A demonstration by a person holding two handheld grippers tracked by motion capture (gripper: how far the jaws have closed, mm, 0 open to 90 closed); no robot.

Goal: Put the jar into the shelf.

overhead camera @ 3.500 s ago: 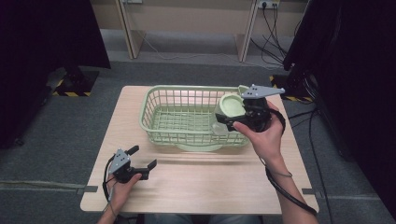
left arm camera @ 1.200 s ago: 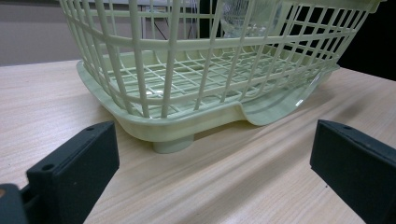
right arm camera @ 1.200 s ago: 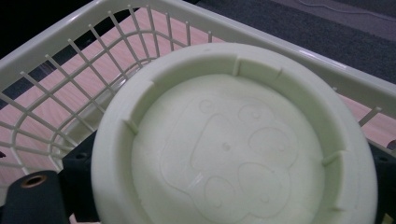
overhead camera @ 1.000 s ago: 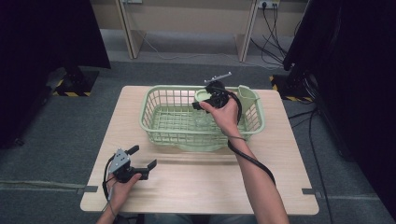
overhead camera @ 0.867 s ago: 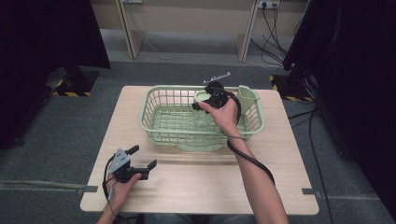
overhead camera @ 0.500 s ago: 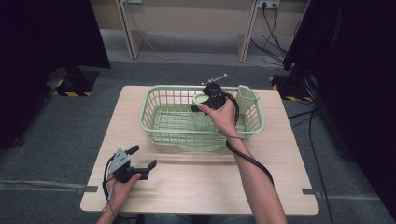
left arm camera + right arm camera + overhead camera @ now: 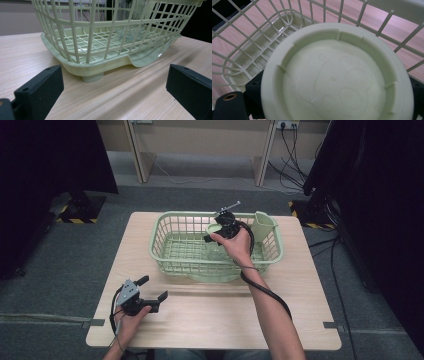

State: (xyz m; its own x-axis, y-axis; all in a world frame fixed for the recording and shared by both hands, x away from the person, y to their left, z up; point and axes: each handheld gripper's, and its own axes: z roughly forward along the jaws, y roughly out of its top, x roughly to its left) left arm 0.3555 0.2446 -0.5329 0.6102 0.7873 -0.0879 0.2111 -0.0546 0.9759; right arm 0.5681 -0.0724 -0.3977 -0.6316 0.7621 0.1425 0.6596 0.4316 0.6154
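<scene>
**Green plate held over the basket**

Nearest you, your left gripper (image 7: 151, 290) rests low on the wooden table (image 7: 210, 320), its jaws spread wide apart with nothing between them, aimed at the basket's near wall. Farther out, your right gripper (image 7: 220, 231) hangs over the middle of the pale green basket (image 7: 165, 237), jaws clamped on the rim of a round pale green plate (image 7: 337, 80), its ribbed underside turned to the gripper's camera. A clear glass (image 7: 128, 32) sits on the basket floor. At the far right corner stands the cutlery holder (image 7: 263, 224).
</scene>
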